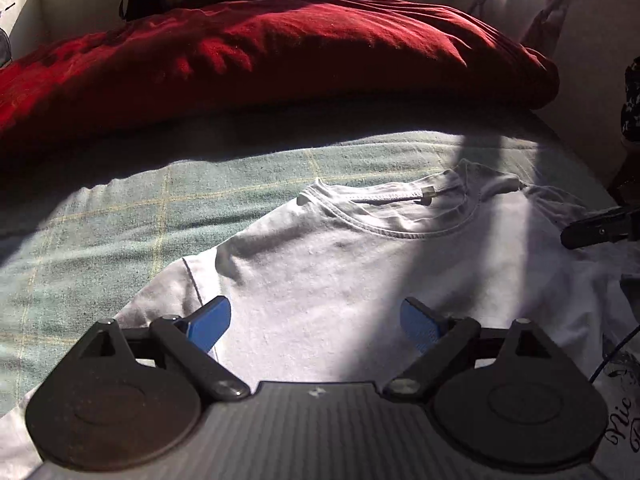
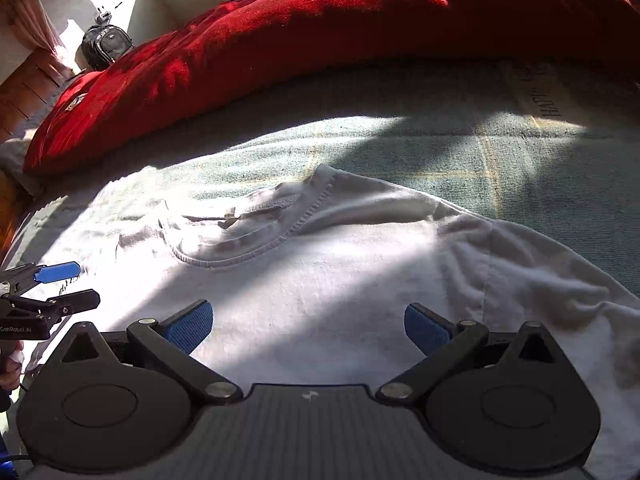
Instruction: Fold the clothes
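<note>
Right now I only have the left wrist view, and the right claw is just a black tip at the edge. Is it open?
Observer: Yes. The right claw is open over the shirt, below the collar, gripping nothing.
Operator: And the sleeve on that side? I can barely see it.
Observer: That sleeve lies spread on the blanket, wrinkled and not folded in.
</note>
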`<state>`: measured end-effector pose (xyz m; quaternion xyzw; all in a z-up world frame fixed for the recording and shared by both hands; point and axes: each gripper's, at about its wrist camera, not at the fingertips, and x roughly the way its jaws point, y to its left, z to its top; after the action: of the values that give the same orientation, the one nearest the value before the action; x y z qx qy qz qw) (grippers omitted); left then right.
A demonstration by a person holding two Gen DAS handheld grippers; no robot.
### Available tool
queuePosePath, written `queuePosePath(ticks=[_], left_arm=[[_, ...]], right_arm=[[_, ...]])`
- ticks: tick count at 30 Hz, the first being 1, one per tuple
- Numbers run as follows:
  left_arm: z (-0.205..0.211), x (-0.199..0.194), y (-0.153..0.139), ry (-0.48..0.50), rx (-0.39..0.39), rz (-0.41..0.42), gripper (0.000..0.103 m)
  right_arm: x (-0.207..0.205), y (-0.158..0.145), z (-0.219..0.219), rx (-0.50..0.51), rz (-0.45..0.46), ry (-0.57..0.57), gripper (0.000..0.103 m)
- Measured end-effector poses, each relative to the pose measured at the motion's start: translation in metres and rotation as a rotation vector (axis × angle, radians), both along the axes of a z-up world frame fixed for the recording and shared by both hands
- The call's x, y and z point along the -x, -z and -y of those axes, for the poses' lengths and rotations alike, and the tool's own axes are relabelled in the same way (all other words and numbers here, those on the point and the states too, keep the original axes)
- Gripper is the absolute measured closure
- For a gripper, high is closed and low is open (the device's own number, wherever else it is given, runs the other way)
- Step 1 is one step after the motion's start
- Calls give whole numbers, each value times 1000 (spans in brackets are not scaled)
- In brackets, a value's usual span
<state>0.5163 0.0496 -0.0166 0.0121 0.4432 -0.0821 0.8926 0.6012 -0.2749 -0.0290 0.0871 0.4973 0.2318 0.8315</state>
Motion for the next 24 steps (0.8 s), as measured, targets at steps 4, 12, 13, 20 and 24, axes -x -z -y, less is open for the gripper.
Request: queuePosePath(ticks=[4, 12, 13, 20, 24], left_arm=[[12, 39, -14, 29, -31, -6, 12], [13, 109, -12, -5, -48, -115, 12], [12, 117, -11, -17, -41, -130, 12], [10, 160, 3, -80, -36, -196, 12], [4, 176, 9, -139, -11, -222, 12]], right_arm=[[53, -24, 3, -38, 10, -45, 0], [157, -43, -21, -140, -94, -258, 0], [167, -42, -25, -140, -113, -278, 0], [245, -28, -70, 153, 15, -489, 0], [271, -27, -91, 332, 221, -612, 0]])
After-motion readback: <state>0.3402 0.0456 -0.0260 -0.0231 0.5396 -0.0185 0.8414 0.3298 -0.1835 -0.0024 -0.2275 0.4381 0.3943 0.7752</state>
